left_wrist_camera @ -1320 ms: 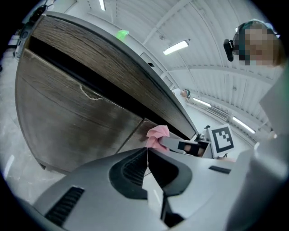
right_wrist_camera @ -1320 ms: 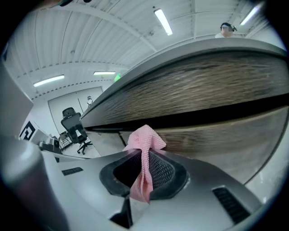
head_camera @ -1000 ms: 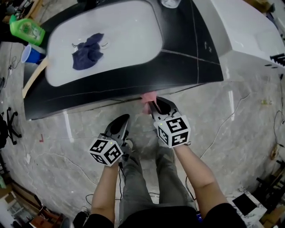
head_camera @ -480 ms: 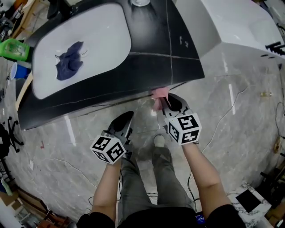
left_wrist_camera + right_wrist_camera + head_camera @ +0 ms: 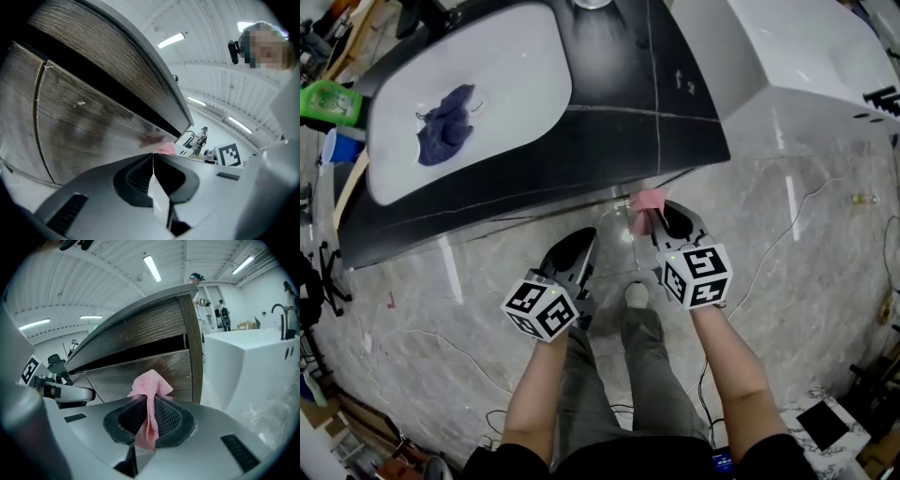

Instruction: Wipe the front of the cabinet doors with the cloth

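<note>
Your right gripper (image 5: pixel 150 398) stands clenched on the pink cloth (image 5: pixel 151 383). A small tuft pokes past the jaws just in front of the wood-grain cabinet door (image 5: pixel 136 369), near the door's right edge; whether cloth meets wood cannot be told. Your left gripper (image 5: pixel 153 158) is closed on nothing, low beside the same cabinet front. The risk lies in that thin pinch: drag hard and the cloth may pull free, or the bare jaw tips may scrape the finish, because so little fabric leads. Sweep too far right and the tuft could slide off the corner toward the white unit (image 5: pixel 253 362). The idle gripper, if it drifts in, could foul the stroke.
</note>
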